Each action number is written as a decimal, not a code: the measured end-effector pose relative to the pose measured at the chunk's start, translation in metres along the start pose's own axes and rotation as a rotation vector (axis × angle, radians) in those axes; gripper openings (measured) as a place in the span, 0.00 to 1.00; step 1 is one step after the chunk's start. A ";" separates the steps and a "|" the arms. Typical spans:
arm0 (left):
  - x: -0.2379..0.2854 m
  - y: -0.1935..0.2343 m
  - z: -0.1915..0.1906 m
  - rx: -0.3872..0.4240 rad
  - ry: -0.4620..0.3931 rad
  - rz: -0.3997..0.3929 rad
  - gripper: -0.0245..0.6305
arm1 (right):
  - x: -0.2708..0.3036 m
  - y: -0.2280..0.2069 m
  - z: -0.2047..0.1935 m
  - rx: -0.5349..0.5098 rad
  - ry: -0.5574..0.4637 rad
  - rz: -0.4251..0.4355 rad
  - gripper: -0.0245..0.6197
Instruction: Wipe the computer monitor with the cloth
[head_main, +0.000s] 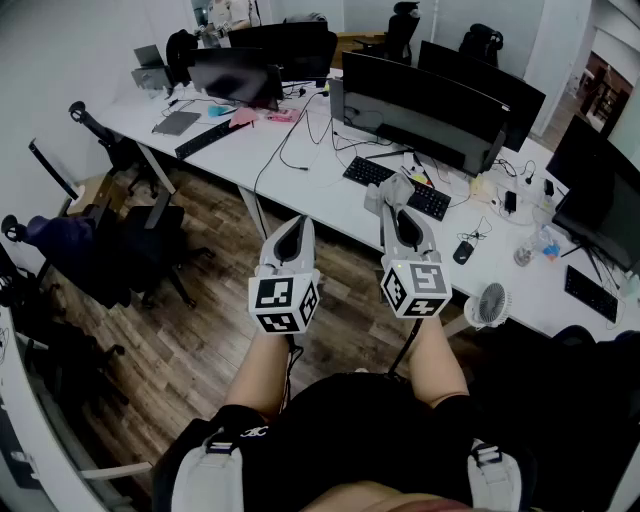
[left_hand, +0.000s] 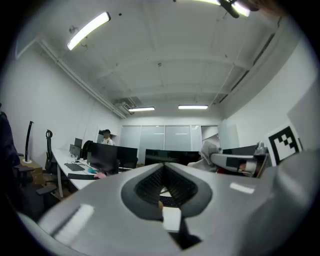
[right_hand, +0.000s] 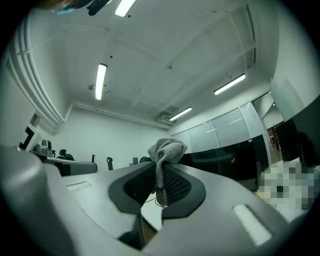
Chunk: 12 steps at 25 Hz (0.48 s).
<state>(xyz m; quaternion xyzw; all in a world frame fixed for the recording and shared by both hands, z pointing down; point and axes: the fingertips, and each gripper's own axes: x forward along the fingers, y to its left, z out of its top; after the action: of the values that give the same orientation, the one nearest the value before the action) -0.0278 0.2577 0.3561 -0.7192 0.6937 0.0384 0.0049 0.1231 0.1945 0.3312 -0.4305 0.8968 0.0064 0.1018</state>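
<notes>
The wide curved black monitor (head_main: 420, 105) stands on the white desk (head_main: 310, 195) ahead of me; in the right gripper view it is the dark screen (right_hand: 235, 160) to the right. My right gripper (head_main: 398, 203) is shut on a grey knitted cloth (head_main: 392, 188), whose bunched top sticks up above the jaws (right_hand: 166, 149). It hovers over the desk's near edge, short of the monitor. My left gripper (head_main: 288, 235) is shut with nothing in it and hangs beside the right one, over the floor just before the desk. From the left gripper view, the cloth (left_hand: 210, 150) shows at the right.
A black keyboard (head_main: 398, 185), a mouse (head_main: 463, 252) and cables lie before the monitor. A small white fan (head_main: 487, 305) stands at the desk's right front. More monitors (head_main: 240, 75) are further back. Office chairs (head_main: 120, 250) crowd the floor at left. A person (left_hand: 106, 137) stands far off.
</notes>
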 end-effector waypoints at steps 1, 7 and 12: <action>0.003 -0.001 0.000 0.001 0.001 0.000 0.12 | 0.001 -0.003 0.000 0.018 -0.006 0.003 0.09; 0.024 -0.007 -0.006 0.001 0.010 0.009 0.12 | 0.011 -0.024 -0.005 0.022 -0.010 0.001 0.09; 0.045 -0.017 -0.010 0.003 0.011 0.019 0.12 | 0.021 -0.044 -0.010 0.021 -0.004 0.015 0.09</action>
<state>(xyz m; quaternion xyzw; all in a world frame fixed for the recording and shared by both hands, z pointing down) -0.0093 0.2130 0.3620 -0.7127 0.7007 0.0334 0.0018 0.1421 0.1496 0.3402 -0.4224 0.8999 -0.0015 0.1083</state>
